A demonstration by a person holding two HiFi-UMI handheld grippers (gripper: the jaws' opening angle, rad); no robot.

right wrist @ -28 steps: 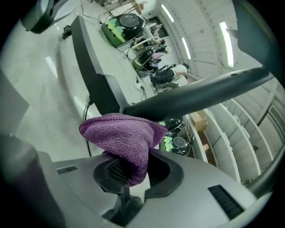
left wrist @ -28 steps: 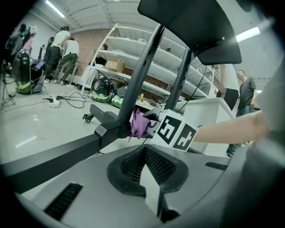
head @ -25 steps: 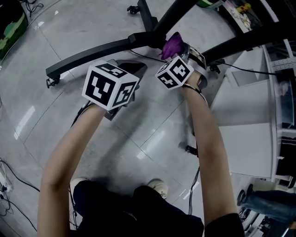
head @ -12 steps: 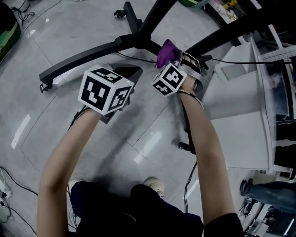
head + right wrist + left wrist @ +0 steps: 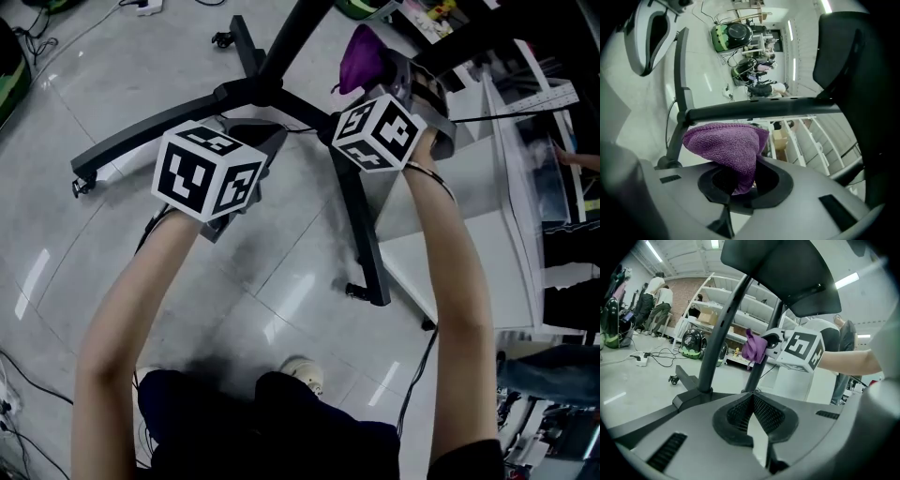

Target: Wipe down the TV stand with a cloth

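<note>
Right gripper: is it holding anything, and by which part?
The right gripper is shut on the purple cloth, pinching its bunched end; the rest fans out beyond the jaws.

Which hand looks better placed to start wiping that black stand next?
Right. The right gripper holds the purple cloth close against the stand; the left gripper is shut on nothing.

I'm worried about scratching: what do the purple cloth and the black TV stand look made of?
The purple cloth looks like soft microfibre: fine looped, fuzzy weave, matte, with a stitched edge. The TV stand looks like metal tubing with a smooth satin black coating, judging by its straight rigid legs and faint sheen; plastic parts can't be ruled out.
</note>
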